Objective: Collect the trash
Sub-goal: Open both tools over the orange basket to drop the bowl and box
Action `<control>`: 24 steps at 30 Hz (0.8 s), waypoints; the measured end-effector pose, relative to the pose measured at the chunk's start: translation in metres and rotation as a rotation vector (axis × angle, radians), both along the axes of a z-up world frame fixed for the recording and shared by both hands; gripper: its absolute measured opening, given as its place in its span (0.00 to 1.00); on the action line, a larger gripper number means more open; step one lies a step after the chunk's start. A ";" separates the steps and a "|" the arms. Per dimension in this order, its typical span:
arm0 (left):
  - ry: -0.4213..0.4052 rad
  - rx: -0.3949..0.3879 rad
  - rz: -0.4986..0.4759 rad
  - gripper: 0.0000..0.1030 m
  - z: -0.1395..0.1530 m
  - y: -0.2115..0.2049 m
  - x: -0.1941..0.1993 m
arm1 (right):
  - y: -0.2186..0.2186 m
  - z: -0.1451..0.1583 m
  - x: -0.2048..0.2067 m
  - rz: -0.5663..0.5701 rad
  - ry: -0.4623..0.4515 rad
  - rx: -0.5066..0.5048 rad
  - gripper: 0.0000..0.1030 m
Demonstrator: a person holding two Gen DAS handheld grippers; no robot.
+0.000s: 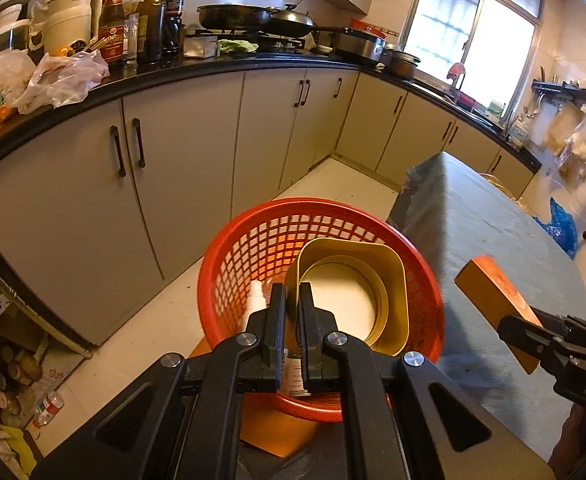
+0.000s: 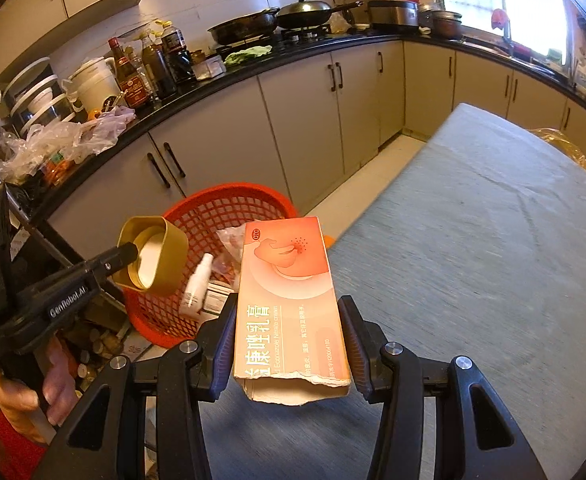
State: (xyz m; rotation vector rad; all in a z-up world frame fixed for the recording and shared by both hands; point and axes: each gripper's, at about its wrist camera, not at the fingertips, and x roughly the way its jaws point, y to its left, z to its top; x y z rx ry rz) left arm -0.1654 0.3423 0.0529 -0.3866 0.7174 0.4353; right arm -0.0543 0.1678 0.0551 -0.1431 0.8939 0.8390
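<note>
My left gripper point(image 1: 292, 292) is shut on the rim of a gold tin point(image 1: 357, 292) and holds it over the red mesh basket point(image 1: 229, 256). The tin point(image 2: 153, 256) and left gripper point(image 2: 127, 256) also show in the right wrist view, above the basket point(image 2: 229, 204). My right gripper point(image 2: 289, 312) is shut on an orange medicine box point(image 2: 289, 292) with a torn end, held above the grey table edge. That box point(image 1: 493, 304) and right gripper point(image 1: 511, 328) show at the right in the left wrist view. A white spray bottle point(image 2: 197, 284) and wrappers lie in the basket.
The grey-covered table point(image 2: 473, 240) spans the right side. The basket stands on the tiled floor point(image 1: 153, 328) beside the table. A black counter point(image 1: 213, 64) with bottles, pans and plastic bags runs along beige cabinets point(image 1: 181, 160). Clutter lies on the floor at left.
</note>
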 end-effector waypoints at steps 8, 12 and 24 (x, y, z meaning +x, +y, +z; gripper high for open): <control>0.022 0.003 0.011 0.05 -0.010 0.010 0.002 | 0.028 -0.004 0.010 0.030 0.042 0.011 0.51; 0.035 0.002 0.015 0.05 -0.014 0.014 0.005 | 0.043 -0.006 0.013 0.045 0.053 0.015 0.51; 0.050 -0.002 0.022 0.06 -0.019 0.021 0.013 | 0.079 -0.016 0.031 0.035 0.074 0.023 0.53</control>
